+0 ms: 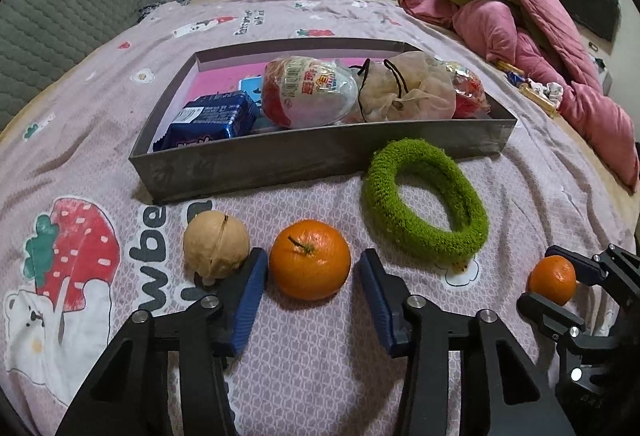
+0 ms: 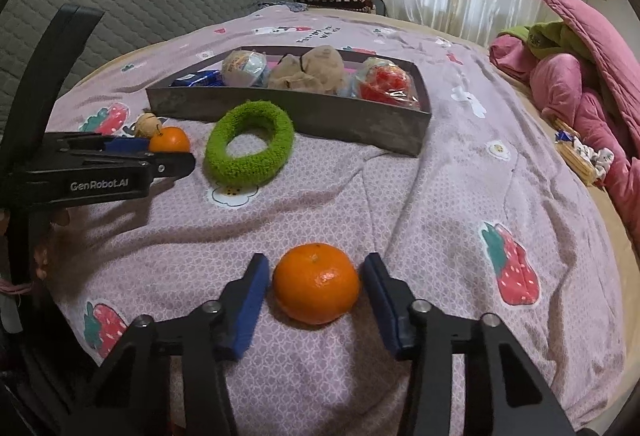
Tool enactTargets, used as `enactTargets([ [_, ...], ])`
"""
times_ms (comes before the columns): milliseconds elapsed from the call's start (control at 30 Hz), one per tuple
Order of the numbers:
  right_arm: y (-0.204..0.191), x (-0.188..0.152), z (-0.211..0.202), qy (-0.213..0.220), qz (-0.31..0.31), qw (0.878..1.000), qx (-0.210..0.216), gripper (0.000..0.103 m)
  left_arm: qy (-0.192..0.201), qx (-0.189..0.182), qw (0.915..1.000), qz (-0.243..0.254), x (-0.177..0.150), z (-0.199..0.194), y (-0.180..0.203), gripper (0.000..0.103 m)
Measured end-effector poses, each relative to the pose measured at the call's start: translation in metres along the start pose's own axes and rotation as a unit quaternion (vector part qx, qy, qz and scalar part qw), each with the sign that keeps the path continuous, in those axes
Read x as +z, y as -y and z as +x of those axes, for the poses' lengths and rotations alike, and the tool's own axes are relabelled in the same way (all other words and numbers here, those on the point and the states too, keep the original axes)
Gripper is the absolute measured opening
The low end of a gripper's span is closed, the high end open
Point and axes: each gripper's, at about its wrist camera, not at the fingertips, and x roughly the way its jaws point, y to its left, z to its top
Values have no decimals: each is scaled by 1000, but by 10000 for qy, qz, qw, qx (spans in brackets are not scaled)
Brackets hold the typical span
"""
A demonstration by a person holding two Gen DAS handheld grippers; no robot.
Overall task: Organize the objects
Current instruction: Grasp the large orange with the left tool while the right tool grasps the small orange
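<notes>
Stemmed orange [image 1: 310, 259]: lies on the bedspread between the fingers of the left tongs [image 1: 312, 276]. The left blue pad sits at its side; a narrow gap shows at the right pad. Not lifted.
Left tongs: partly open, straddling the fruit, no firm grip visible. Judged set for a side pinch across the widest part.
Second orange [image 2: 316, 283]: lies on the bedspread between the fingers of the right tongs [image 2: 316, 286], slim gaps on both sides.
Right tongs: partly open, nothing gripped, angled down at the fruit. Judged the same pinch, one fruit per hand.
Walnut-like ball [image 1: 216, 245]: just outside the left finger of the left tongs, touching or nearly so. Risk: it may be nudged as the jaws shut.
Green fuzzy ring [image 1: 426, 202]: ahead and right of the left tongs, its far edge propped against the box wall.
Grey box [image 1: 280, 160]: beyond both tongs, open-topped, already holding a blue packet [image 1: 212, 122], wrapped sweets and a drawstring pouch [image 1: 404, 88]. Judged the destination for the loose items.
Bedspread [image 2: 440, 216]: soft and rumpled, so round fruit can roll if released.
Pink quilts [image 1: 532, 36]: far right, well clear.
</notes>
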Motion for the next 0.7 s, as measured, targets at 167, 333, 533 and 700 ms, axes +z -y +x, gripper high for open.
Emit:
enactTargets([
  [167, -1, 0, -1, 43, -39, 10000, -2, 40, 26, 55, 10000, 22, 3, 2, 1, 39],
  [333, 0, 1, -3, 100, -41, 9999, -3, 40, 80, 76, 9999, 82, 2, 1, 1, 38],
  [533, 0, 4, -10, 298, -31, 9996, -8, 40, 123, 25, 9999, 98, 0, -4, 0, 38],
  [700, 0, 6, -16, 460, -14, 9989, -14, 40, 179, -16, 9998, 129, -2, -11, 3, 38],
])
